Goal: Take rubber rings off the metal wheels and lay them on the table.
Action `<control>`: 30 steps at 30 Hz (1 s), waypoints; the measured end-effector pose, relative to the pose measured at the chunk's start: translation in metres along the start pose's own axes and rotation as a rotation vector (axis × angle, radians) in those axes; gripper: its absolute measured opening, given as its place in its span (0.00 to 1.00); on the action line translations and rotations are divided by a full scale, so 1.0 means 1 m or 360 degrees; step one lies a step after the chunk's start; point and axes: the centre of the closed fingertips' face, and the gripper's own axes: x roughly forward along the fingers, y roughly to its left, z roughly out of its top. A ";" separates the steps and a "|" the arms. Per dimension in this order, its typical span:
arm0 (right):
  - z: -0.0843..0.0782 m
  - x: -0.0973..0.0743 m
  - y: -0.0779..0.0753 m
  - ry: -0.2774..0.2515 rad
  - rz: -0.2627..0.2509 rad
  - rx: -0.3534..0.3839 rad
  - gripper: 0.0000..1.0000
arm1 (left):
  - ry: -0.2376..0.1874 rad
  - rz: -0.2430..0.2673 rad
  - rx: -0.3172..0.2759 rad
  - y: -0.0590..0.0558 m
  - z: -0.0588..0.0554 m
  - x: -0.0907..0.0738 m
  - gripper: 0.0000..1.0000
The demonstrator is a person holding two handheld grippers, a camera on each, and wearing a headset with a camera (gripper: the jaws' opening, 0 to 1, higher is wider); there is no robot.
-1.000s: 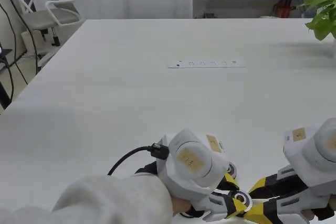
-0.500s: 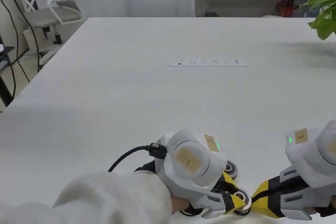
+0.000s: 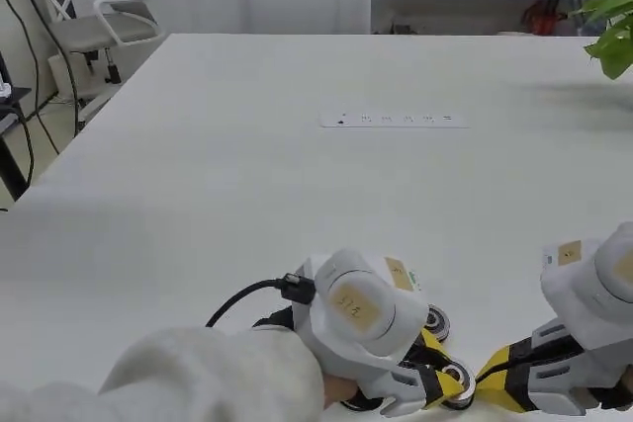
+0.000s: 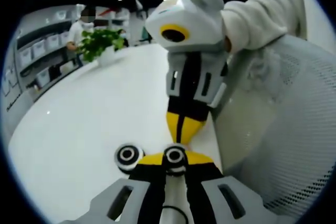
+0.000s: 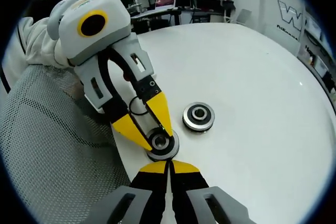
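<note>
While my left gripper (image 4: 175,162) pinches one wheel (image 5: 161,144) steady, my right gripper (image 5: 169,166) sits pressed together at its rim. Guessing that's to peel the rubber ring (image 5: 153,156) off.

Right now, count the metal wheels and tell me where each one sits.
2. The held wheel is clamped in the left tongs; the loose wheel lies flat just beside it. Others could hide beneath the tongs.

Two small silver metal wheels, each with a black rubber ring (image 5: 187,120) round its rim, lie flat on the white table (image 3: 247,165). The near wheel (image 5: 161,144) sits between the left gripper's (image 5: 157,139) yellow jaws. The far wheel (image 5: 198,115) lies free just beside it, at two o'clock.
</note>
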 end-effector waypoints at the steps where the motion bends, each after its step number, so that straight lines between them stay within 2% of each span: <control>1: 0.000 0.000 -0.001 0.0002 -0.0011 0.0017 0.00 | -0.0001 0.0001 -0.0002 0.000 0.000 0.000 0.14; 2: 0.005 -0.003 -0.008 -0.0042 -0.0057 0.0030 0.00 | -0.0001 0.0000 -0.0005 0.000 0.000 0.000 0.14; 3: 0.007 -0.006 -0.010 -0.0067 -0.0068 0.0092 0.00 | -0.0003 0.0000 -0.0008 0.000 0.000 0.000 0.14; 4: 0.012 -0.008 -0.012 -0.0126 -0.0059 0.0170 0.00 | -0.0003 0.0001 -0.0006 0.000 0.000 0.000 0.14; 5: 0.013 -0.009 -0.012 -0.0135 -0.0042 0.0192 0.00 | -0.0002 0.0001 -0.0003 0.000 0.000 0.000 0.14; 9: 0.003 -0.005 -0.008 -0.0062 -0.0027 0.0099 0.00 | -0.0005 -0.0001 -0.0005 0.000 0.000 -0.001 0.14; 11: -0.002 -0.002 0.000 -0.0015 0.0031 0.0062 0.00 | -0.0007 -0.0001 -0.0005 0.000 0.000 -0.001 0.14; 12: -0.002 -0.001 0.003 -0.0014 0.0043 0.0048 0.03 | -0.0007 -0.0002 -0.0003 0.000 0.000 -0.001 0.14; 14: -0.003 0.001 0.005 0.0003 0.0039 0.0017 0.18 | -0.0007 -0.0002 -0.0002 0.000 0.000 -0.001 0.14; 15: 0.001 -0.001 0.007 -0.0034 0.0045 -0.0013 0.21 | -0.0008 -0.0002 -0.0002 0.000 0.000 -0.001 0.14; 20: 0.001 0.003 0.010 -0.0038 0.0074 -0.0055 0.20 | -0.0010 -0.0003 -0.0001 0.000 0.000 -0.001 0.14; 21: 0.003 0.003 0.014 -0.0055 0.0094 -0.0024 0.21 | -0.0009 -0.0005 -0.0001 0.000 0.000 -0.001 0.14; 22: 0.003 0.001 0.015 -0.0046 0.0116 0.0060 0.22 | -0.0009 -0.0005 0.0000 0.000 0.000 -0.001 0.14; 23: 0.003 0.001 0.013 -0.0049 0.0115 0.0097 0.21 | -0.0010 -0.0005 0.0000 0.000 0.000 -0.001 0.14; 26: 0.004 -0.003 0.007 -0.0057 0.0090 0.0062 0.12 | -0.0012 -0.0003 0.0001 0.000 0.000 -0.001 0.14; 28: 0.005 -0.004 0.010 -0.0065 0.0100 0.0068 0.12 | -0.0012 -0.0003 0.0001 0.000 0.000 -0.001 0.14; 30: 0.004 -0.002 0.009 -0.0053 0.0073 -0.0015 0.12 | -0.0012 -0.0002 0.0000 0.000 0.000 -0.001 0.14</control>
